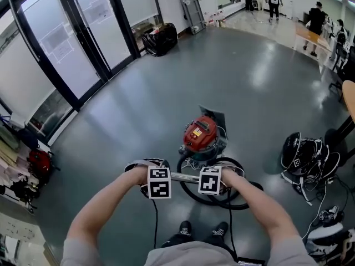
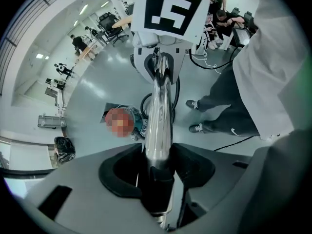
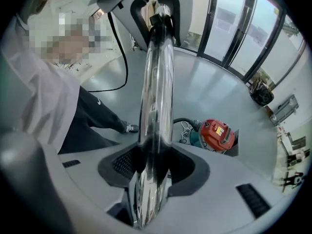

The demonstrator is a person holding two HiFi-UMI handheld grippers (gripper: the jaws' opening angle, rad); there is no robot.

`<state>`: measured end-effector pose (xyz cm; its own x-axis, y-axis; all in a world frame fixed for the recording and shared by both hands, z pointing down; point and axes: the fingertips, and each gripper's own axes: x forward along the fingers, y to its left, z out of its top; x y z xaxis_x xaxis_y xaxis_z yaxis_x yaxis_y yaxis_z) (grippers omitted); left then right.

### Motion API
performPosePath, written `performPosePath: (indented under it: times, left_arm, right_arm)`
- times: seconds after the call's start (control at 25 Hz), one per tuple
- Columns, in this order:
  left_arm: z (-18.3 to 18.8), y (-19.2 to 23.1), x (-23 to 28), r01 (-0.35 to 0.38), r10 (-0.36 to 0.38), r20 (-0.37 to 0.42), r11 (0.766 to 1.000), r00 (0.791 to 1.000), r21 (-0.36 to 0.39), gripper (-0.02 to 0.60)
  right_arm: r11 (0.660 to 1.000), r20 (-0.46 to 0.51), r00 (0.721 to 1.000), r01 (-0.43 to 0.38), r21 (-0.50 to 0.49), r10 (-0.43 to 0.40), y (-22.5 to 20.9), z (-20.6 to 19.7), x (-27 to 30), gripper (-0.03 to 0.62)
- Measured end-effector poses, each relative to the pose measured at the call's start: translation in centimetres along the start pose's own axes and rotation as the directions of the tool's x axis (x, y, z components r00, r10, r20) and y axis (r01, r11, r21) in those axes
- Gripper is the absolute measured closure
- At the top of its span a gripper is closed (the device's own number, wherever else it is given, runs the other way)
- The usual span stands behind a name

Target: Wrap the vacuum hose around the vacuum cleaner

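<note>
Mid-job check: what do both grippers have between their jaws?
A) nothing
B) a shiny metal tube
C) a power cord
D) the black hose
B: the left gripper and the right gripper each clamp the same shiny metal tube, which spans between them.

Large open lab or office hall. Indicated by: a wide polished grey floor (image 1: 166, 93); glass doors (image 1: 66, 37) along its left edge; desks (image 1: 305, 36) at its far right edge; people (image 1: 273, 1) seen standing at the far end; headgear (image 1: 299, 151) and cables (image 1: 320, 188) heaped at the right edge.
</note>
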<state>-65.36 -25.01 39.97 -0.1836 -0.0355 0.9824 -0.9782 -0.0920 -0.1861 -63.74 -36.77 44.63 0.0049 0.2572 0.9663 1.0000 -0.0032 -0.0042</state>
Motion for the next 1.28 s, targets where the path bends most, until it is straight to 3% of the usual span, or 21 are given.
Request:
performPosePath:
  times: [0.12,0.16,0.56,0.76,0.92,1.08,1.28]
  left_arm:
    - [-2.2,-1.2,1.5,0.026,-0.026,-0.018,1.000,0.999,0.009,0.393]
    - [-3.0,-1.3,1.8,0.020,-0.020,-0.028,1.000,0.999,0.018,0.432]
    - [-7.5,-2.5,3.9,0.013,-0.013,0.028,1.000,1.000,-0.008,0.434]
    - [-9.6,-3.7,5.4,0.046,-0.042,0.056,0.996,0.998,-0.080,0.433]
    - [-11.0,-4.4,6.7,0.067,-0.059,0.069,0.990,0.996,-0.126,0.433]
    - [-12.1,-7.2,9.3,0.111,-0.098,0.080,0.978,0.992,-0.175,0.433]
    - [-13.1,-11.5,12.4,0.188,-0.155,0.131,0.938,0.979,-0.291,0.433]
  right_arm:
    - [0.999,-0.012,1.000,-0.004,-0.033,0.004,0.4,2.0,-0.1,0.436]
    - [0.999,-0.017,1.000,-0.002,-0.040,0.001,0.3,2.6,-0.1,0.436]
    - [0.999,0.028,1.000,0.013,-0.031,-0.013,0.3,6.8,2.0,0.436]
    - [0.985,0.092,0.983,0.163,-0.047,-0.158,-0.3,8.4,2.4,0.434]
    - [0.959,0.072,0.958,0.282,-0.039,-0.279,-1.6,8.3,1.5,0.382]
    - [0.920,0.109,0.917,0.370,0.131,-0.384,-2.4,7.2,-1.8,0.372]
    - [0.812,0.124,0.854,0.421,0.404,-0.505,-3.1,4.2,-5.5,0.372]
